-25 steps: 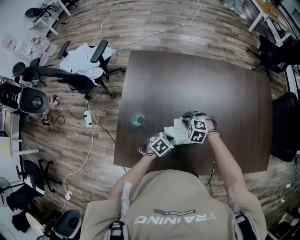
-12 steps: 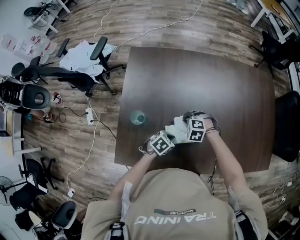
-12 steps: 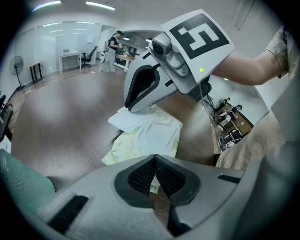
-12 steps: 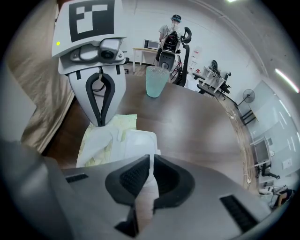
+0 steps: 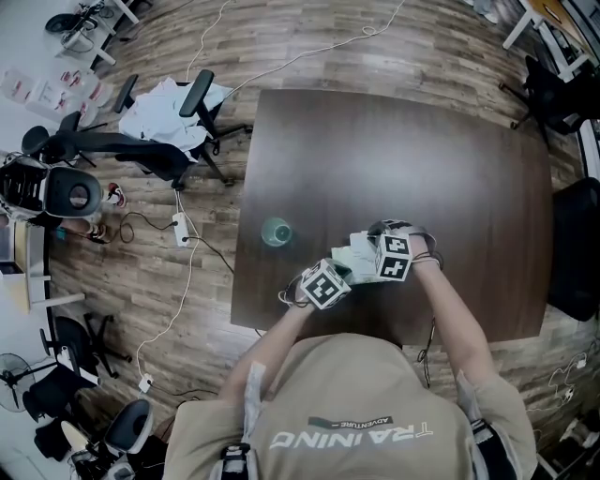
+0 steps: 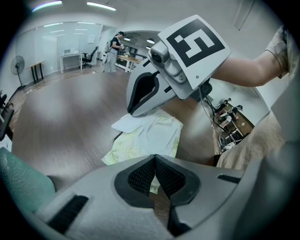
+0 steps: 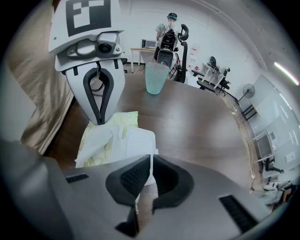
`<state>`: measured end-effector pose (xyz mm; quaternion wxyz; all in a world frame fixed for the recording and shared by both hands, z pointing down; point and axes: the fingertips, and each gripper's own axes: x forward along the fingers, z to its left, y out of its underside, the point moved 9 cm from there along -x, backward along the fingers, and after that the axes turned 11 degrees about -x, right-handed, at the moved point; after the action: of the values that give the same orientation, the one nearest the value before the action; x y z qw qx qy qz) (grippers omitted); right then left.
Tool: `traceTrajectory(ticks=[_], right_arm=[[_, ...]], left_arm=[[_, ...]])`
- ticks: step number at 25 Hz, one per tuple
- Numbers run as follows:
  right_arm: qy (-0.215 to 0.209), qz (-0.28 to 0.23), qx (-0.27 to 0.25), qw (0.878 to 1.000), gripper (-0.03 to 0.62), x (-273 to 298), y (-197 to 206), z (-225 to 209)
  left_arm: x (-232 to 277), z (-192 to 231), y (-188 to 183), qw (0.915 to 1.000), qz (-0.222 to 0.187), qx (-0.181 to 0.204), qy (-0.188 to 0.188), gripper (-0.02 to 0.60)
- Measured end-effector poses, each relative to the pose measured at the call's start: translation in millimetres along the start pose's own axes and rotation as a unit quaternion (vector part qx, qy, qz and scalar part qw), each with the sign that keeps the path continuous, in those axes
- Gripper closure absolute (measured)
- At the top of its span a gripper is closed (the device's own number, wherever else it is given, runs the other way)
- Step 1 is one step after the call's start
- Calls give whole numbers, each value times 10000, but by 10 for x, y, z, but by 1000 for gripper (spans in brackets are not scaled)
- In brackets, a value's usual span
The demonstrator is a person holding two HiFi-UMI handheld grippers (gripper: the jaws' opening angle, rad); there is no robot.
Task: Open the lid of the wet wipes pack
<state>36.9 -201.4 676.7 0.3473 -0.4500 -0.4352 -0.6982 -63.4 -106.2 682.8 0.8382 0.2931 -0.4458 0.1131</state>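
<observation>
— What has your right gripper [image 7: 149, 161] got?
— Its jaws have just been closing. Now they pinch the white lid [image 7: 136, 140] of the wet wipes pack [image 7: 101, 140].
— And your left gripper [image 6: 154, 159]?
— Its jaws are pressed together, tip down on the pack's yellow edge. The pack lies flat on the counter [image 5: 394, 159], just below the middle of the head view. A green cup [image 5: 276, 234] stands to its left, apart.

A dark wooden bench [image 5: 394, 150] stands on a plank floor [image 5: 309, 47]. Office chairs [image 5: 141, 150] crowd at 10 o'clock, with a white desk [image 5: 525, 23] at 1 and a black chair [image 5: 574, 253] at 3. The walls [image 7: 140, 18] are white, strip lights [image 6: 101, 5] glow overhead, and a fan [image 6: 18, 63] stands far off.
</observation>
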Motion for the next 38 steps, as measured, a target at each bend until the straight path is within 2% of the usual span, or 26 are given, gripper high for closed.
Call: traceTrajectory(ticks=[6,10,16,23,29,33,38], right_arm=[[106,57,227,9997,579,47,-9,11],[267,83,354,9990,579,-17,-31,70],[695,137,684,9951,578,-236,-68,243],[1328,244,1076,9850,579,-435,-155,453],[1669,177,1586,9730,579,-672,-149,703],[1774,57,1836,9668,579,-835,-146,837],[1875,-99,1758,9664,579,-952,-100,1027]], left_arm=[[4,4,11,10000,4,-13,-69,572],[8,-16,39,9996,-152,88,-219,572],[15,-16,103,9986,-330,173,-365,572],[-7,20,175,9975,-437,350,-441,572],[15,-7,160,9970,-529,419,-373,572],[-32,-90,111,9966,-587,399,-417,572],[-50,-168,170,9939,-834,233,-686,572]])
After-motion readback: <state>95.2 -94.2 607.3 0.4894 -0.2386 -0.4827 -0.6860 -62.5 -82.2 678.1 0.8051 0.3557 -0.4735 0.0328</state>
